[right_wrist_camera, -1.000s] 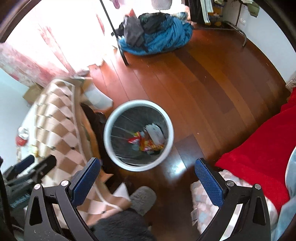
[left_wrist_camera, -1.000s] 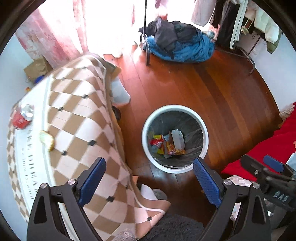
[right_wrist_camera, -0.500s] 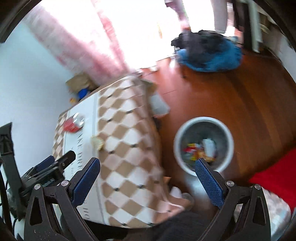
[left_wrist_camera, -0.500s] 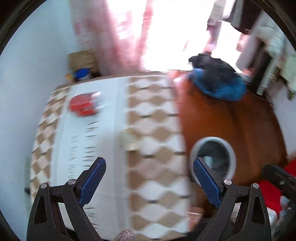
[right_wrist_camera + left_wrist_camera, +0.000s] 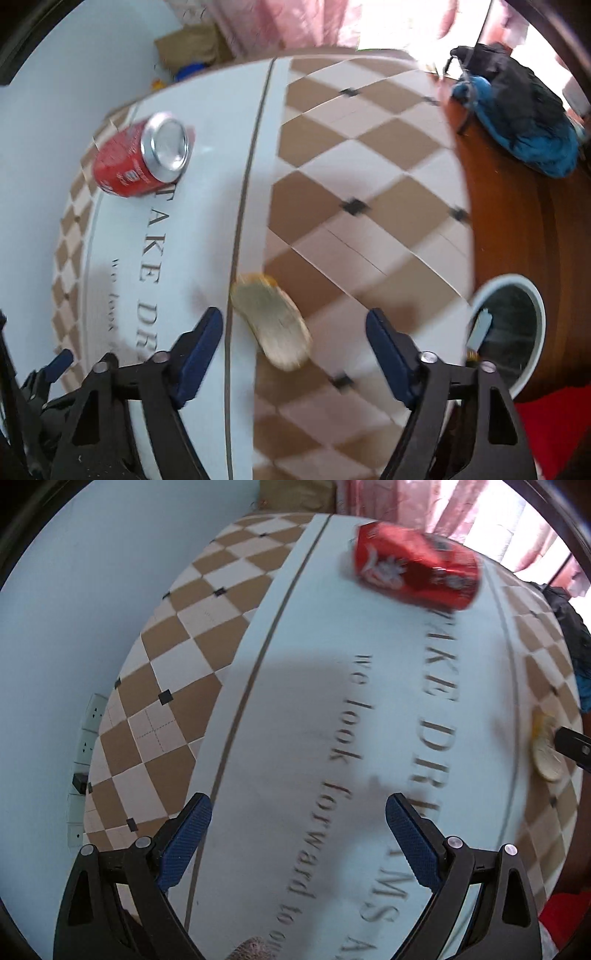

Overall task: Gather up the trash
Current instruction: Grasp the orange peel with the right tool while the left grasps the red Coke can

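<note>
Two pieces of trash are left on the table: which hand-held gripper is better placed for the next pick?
Right. The right hand-held gripper, jaws open, already has the yellowish scrap between its fingers. The left hand-held gripper is open over bare tablecloth, with the red can well ahead.

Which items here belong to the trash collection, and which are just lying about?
Job: red can; yellowish scrap; white bin; left gripper and right gripper, both open.
Bystanders: checked tablecloth; clothes pile; cardboard box.

Blurred, perhaps peel (image 5: 271,320) before gaping right claw (image 5: 295,345).
</note>
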Demonstrator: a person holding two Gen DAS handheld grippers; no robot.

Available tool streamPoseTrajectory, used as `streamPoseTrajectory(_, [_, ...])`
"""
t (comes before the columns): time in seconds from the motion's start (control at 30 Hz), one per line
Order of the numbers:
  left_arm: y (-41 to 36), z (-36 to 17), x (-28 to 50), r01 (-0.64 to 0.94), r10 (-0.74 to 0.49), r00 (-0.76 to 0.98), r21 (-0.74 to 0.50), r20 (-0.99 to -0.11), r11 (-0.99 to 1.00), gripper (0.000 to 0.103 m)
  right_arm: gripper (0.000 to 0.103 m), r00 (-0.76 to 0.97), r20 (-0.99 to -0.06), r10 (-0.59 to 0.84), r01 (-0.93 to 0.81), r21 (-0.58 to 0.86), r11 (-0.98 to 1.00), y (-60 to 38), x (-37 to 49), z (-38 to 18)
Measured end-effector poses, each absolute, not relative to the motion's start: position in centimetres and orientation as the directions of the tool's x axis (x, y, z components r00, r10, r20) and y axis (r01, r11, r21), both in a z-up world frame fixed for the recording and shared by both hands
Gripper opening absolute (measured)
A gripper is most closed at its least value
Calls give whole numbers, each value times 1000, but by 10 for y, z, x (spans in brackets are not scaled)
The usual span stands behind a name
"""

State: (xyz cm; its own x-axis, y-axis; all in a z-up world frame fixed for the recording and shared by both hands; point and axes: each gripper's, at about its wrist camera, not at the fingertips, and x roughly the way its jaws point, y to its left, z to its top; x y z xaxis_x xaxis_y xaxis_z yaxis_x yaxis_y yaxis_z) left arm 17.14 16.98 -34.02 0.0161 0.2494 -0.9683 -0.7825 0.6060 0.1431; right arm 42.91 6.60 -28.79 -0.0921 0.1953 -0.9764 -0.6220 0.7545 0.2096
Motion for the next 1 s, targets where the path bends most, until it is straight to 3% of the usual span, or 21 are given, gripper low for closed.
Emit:
streamPoseTrajectory(0.03, [172, -342, 171, -785, 246, 17, 139, -969, 603, 96, 62, -102, -976, 191, -629, 212, 748, 72, 428, -294])
streamPoseTrajectory(0.1, [177, -343, 171, -790, 238, 24, 127, -971, 600, 96, 52, -80, -979, 186, -650, 192, 735, 82, 424, -298])
streamPoseTrajectory(0.13, [179, -343, 173, -791, 230, 33, 115, -973, 600, 96, 35, -85, -977, 196, -666, 202, 718, 85, 421, -298])
streamPoseTrajectory(0.37, [195, -330, 208, -787, 173, 125, 8, -977, 617, 96, 29, -51, -973, 226, -642, 205, 739, 76, 428, -289])
streamPoseTrajectory(0.47, [215, -321, 228, -815, 75, 221, -142, -972, 561, 96, 28, -29, -974, 227, -607, 198, 770, 76, 453, -285])
streamPoseTrajectory(0.6, [258, -315, 241, -858, -43, 400, -390, -916, 334, 96, 28, 1, -979, 204, -581, 165, 797, 82, 487, -286])
streamPoseTrajectory(0.67, [274, -319, 248, -860, -77, 446, -451, -892, 239, 96, 27, 12, -981, 193, -572, 151, 806, 89, 501, -288])
streamPoseTrajectory(0.9, [304, -340, 281, -884, -104, 436, -447, -894, 135, 95, 27, 51, -987, 150, -565, 95, 819, 116, 536, -295])
streamPoseTrajectory(0.93, [305, -341, 286, -888, -101, 426, -437, -899, 141, 86, 27, 51, -988, 146, -566, 92, 819, 118, 539, -296])
streamPoseTrajectory(1.0, [305, -342, 295, -893, -78, 406, -414, -910, 180, 86, 27, 55, -988, 143, -567, 87, 819, 122, 540, -298])
